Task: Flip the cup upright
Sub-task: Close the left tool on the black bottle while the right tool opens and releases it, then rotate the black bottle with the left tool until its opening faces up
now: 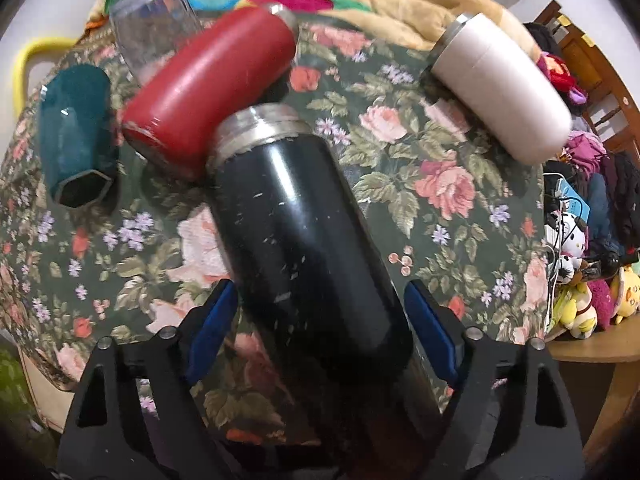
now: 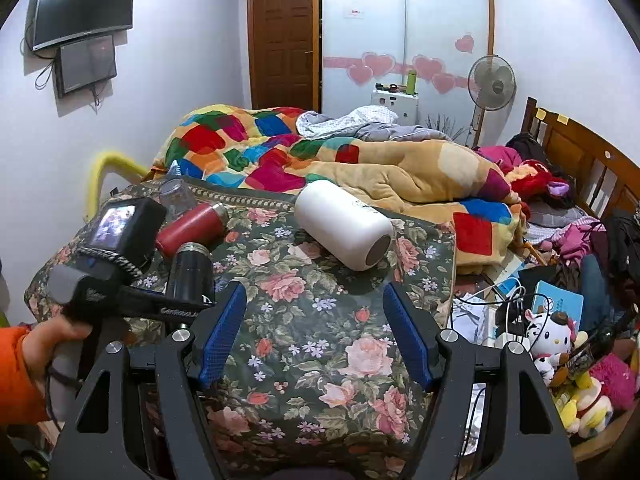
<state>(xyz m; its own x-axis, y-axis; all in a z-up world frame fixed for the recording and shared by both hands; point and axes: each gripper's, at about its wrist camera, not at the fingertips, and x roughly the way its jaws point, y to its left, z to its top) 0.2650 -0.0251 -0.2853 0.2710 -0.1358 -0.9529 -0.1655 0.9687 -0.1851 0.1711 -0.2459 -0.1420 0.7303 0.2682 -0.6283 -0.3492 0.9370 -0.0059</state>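
A black cup (image 1: 304,224) with a steel rim lies on its side on the floral cloth (image 1: 420,208), mouth pointing away. My left gripper (image 1: 320,316) is open, its blue pads on either side of the cup's base, apart from it. The black cup also shows in the right wrist view (image 2: 190,276), between the left gripper's fingers. My right gripper (image 2: 314,332) is open and empty above the cloth (image 2: 320,320). A white cup (image 2: 346,230) lies on its side ahead of it.
A red cup (image 1: 208,88), a teal cup (image 1: 76,140) and a clear cup (image 1: 152,28) lie behind the black one; the white cup (image 1: 504,84) lies far right. A quilt (image 2: 320,160) lies behind the table. Toys and cables (image 2: 552,340) crowd the right edge.
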